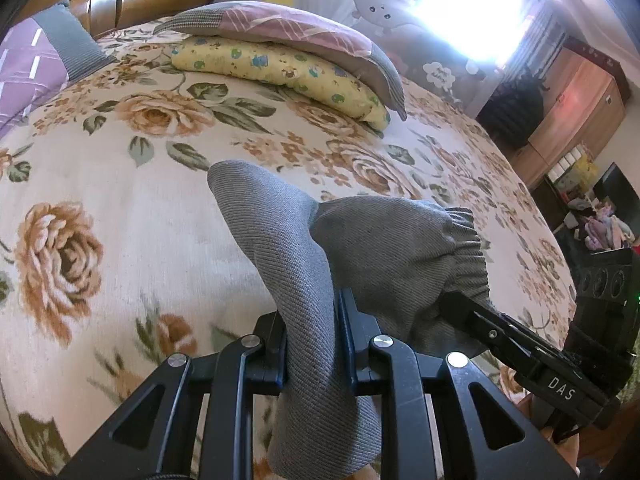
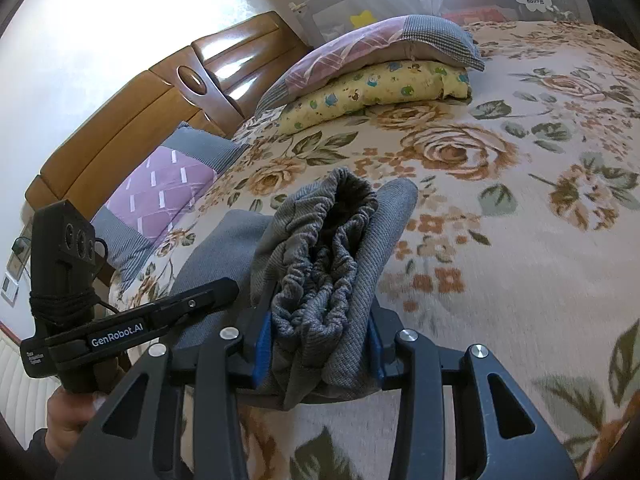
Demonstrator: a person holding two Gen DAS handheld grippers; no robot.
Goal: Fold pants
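1. The grey pants [image 1: 304, 264] are lifted over the flowered bed [image 1: 120, 152], bunched between the two claws; their lower end runs out of the left wrist view at the bottom, so their full length cannot be seen.
2. The left claw [image 1: 316, 344] is clamped on a thick fold of the pants; its pads are mostly buried in cloth.
3. The right claw [image 2: 320, 344] is clamped on the gathered elastic waistband [image 2: 320, 264], whose dark opening faces the camera; only the blue pad edges show.
4. A hand [image 2: 70, 420] under the left claw is cut off at the frame corner.
5. Beyond, a pink-grey pillow [image 1: 280, 28] lies on a yellow one [image 1: 280, 72]; the window [image 1: 472, 8] is blown out white.
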